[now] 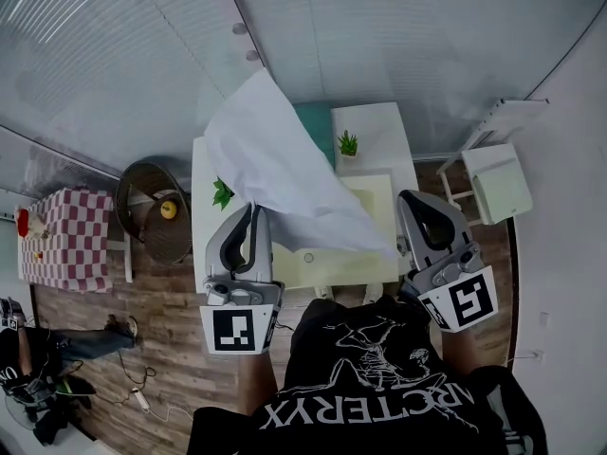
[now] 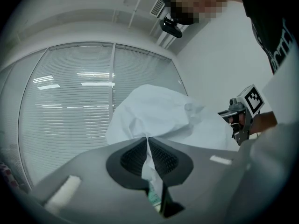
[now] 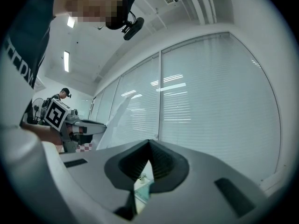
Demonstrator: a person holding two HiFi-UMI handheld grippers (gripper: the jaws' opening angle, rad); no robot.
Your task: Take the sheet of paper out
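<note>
A large white sheet of paper (image 1: 275, 169) hangs in the air above the white table (image 1: 201, 245), creased and billowing. My left gripper (image 1: 254, 209) is shut on the sheet's lower left edge. In the left gripper view the paper (image 2: 154, 115) runs pinched between the two dark pads and fans out beyond the left gripper (image 2: 148, 141). My right gripper (image 1: 406, 199) is held level at the right, beside the sheet's lower right corner. In the right gripper view the right gripper (image 3: 149, 143) has its tips together with nothing between them, and the paper (image 3: 117, 120) shows off to the left.
On the table lie a pale yellow mat (image 1: 375, 207), two small green plants (image 1: 348, 143) (image 1: 222, 193) and a teal item (image 1: 318, 121). A wicker chair (image 1: 152, 211) and a checkered table (image 1: 57, 235) stand to the left, a white chair (image 1: 498, 178) to the right. Window blinds lie ahead.
</note>
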